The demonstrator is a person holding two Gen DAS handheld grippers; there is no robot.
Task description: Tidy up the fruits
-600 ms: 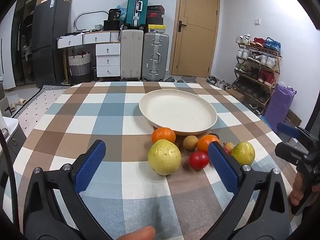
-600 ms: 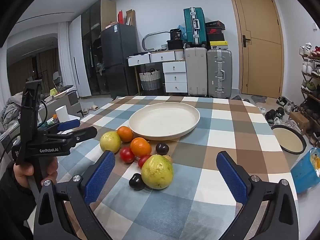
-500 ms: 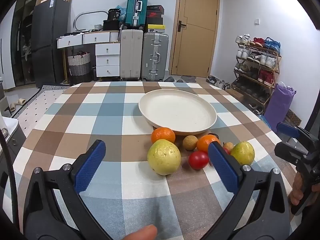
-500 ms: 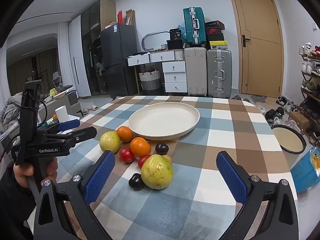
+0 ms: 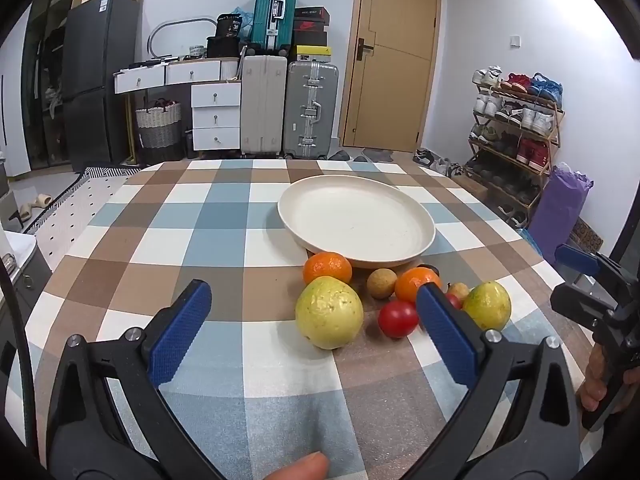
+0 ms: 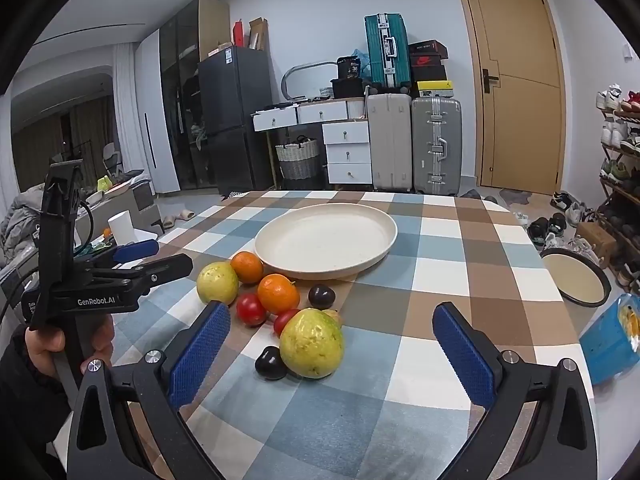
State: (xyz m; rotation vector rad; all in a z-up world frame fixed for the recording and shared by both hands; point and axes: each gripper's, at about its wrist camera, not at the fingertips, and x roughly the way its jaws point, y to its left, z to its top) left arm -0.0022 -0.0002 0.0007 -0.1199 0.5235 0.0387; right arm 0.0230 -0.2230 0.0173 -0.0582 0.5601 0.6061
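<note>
The left tongs are spread wide and nothing is gripped or touched; they are held above the checked tabletop, tilted downward toward a yellow-green guava. The right tongs are likewise spread wide and empty, angled down over a second guava and a dark plum. The fruits, among them two oranges and a red tomato, are clustered on the tabletop just in front of the cream plate, which holds nothing.
</note>
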